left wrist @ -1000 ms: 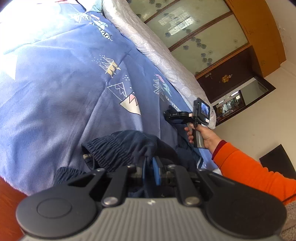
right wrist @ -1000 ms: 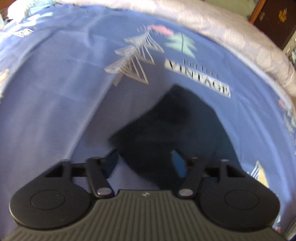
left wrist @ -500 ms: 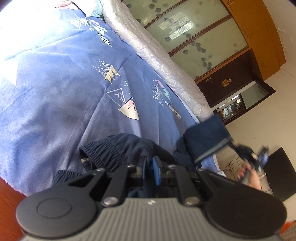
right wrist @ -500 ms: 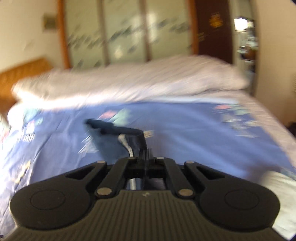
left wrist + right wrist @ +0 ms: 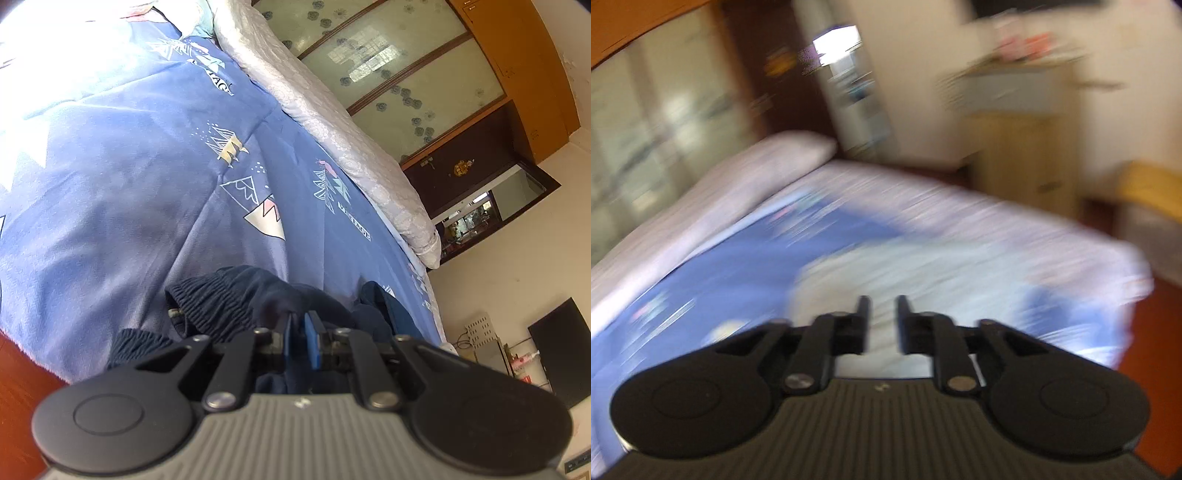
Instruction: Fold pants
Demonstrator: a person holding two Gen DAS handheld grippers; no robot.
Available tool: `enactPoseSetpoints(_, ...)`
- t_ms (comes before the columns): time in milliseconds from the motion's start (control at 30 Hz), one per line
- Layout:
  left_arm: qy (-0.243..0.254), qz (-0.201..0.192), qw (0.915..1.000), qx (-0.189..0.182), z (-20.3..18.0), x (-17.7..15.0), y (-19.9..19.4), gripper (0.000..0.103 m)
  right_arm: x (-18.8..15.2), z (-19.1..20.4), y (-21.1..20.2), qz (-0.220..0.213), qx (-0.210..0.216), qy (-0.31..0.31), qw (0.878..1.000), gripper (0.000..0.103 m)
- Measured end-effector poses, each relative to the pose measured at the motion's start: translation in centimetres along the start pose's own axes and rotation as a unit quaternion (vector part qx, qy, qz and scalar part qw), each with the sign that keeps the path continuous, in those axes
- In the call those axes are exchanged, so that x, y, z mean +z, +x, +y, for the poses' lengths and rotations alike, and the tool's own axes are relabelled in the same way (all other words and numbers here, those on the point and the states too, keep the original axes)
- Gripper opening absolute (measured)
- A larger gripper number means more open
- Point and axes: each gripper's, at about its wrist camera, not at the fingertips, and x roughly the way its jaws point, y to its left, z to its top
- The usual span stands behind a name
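Observation:
Dark navy pants [image 5: 236, 299] with a ribbed elastic waistband lie bunched at the near edge of a blue printed bedspread [image 5: 129, 177]. My left gripper [image 5: 300, 325] is shut on a fold of the pants just behind the waistband. A further part of the pants [image 5: 376, 299] lies to the right. In the blurred right wrist view, my right gripper [image 5: 883, 306] is open a little and empty, above the bed's corner [image 5: 960, 266]. No pants show there.
A white quilt roll [image 5: 332, 122] runs along the bed's far side before glass wardrobe doors [image 5: 388, 74]. A dark doorway [image 5: 480, 192] stands at right. Red-brown floor [image 5: 18, 376] shows at lower left. A wooden cabinet [image 5: 1023, 158] stands past the bed.
My right gripper shut on the pant leg, lifted it, then let go and swung away right, out of the left wrist view. My left gripper kept its hold.

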Motion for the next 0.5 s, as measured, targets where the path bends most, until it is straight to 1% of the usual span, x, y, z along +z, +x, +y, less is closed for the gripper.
enactPoseSetpoints(67, -0.002, -0.002, 1.0, 0.002, 0.0, 0.0, 0.0, 0.009, -1.4, 4.3, 2.3, 0.052, 0.079, 0.001, 0.996, 0.06)
enactPoseSetpoints(100, -0.001, -0.002, 1.0, 0.004, -0.1, 0.0, 0.0, 0.009, -2.3, 6.8, 3.7, 0.081, 0.113, 0.003, 0.99, 0.06)
enactPoseSetpoints(167, 0.001, -0.003, 1.0, 0.006, -0.2, 0.0, 0.0, 0.009, -4.4, 11.8, 6.8, 0.148, 0.171, 0.008, 0.974, 0.063)
enactPoseSetpoints(233, 0.003, -0.002, 1.0, 0.008, -0.3, 0.0, 0.0, 0.009, -6.7, 16.2, 10.0, 0.215, 0.212, 0.03, 0.953, 0.065)
enactPoseSetpoints(267, 0.003, -0.001, 1.0, 0.008, -0.3, 0.1, 0.1, 0.009, -8.1, 18.2, 11.7, 0.243, 0.223, 0.046, 0.943, 0.065)
enactPoseSetpoints(300, 0.002, 0.001, 1.0, 0.009, -0.2, 0.2, 0.1, 0.009, -8.8, 19.6, 13.5, 0.27, 0.225, 0.062, 0.934, 0.065)
enactPoseSetpoints(367, 0.002, 0.003, 1.0, 0.009, -0.1, 0.3, 0.2, 0.009, -10.5, 21.9, 17.3, 0.304, 0.197, 0.104, 0.926, 0.065)
enactPoseSetpoints(433, 0.002, 0.005, 0.9999, 0.01, -0.1, 0.5, 0.3, 0.009, -11.7, 22.5, 20.9, 0.317, 0.167, 0.177, 0.917, 0.065)
enactPoseSetpoints(500, 0.004, 0.008, 0.9999, 0.01, -0.1, 0.7, 0.4, 0.009, -12.1, 22.1, 22.3, 0.307, 0.14, 0.255, 0.906, 0.065)
